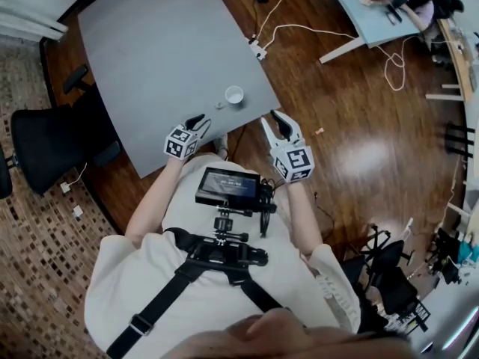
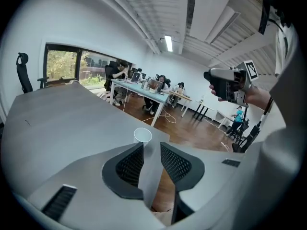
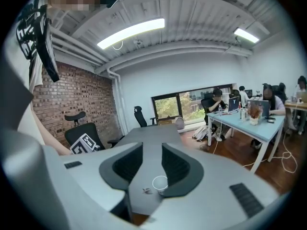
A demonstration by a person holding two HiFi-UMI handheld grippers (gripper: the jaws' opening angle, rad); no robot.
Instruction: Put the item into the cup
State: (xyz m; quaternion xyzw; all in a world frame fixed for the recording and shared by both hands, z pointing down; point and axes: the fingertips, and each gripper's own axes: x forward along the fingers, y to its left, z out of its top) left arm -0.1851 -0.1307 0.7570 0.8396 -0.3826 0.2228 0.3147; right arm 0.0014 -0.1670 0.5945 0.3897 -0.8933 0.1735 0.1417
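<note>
Your left gripper (image 1: pixel 196 123) hovers over the table (image 1: pixel 150 51) near its edge, angled down, jaws spread and empty. The item (image 1: pixel 220 105) lies just beside the cup (image 1: pixel 234 95). Your right gripper (image 1: pixel 279 119) is at the table's corner, jaws spread and empty.

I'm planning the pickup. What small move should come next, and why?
Probably ease the left gripper forward over the small item: its jaws stand open and empty, and the item lies on the table beside the cup, untouched.
</note>
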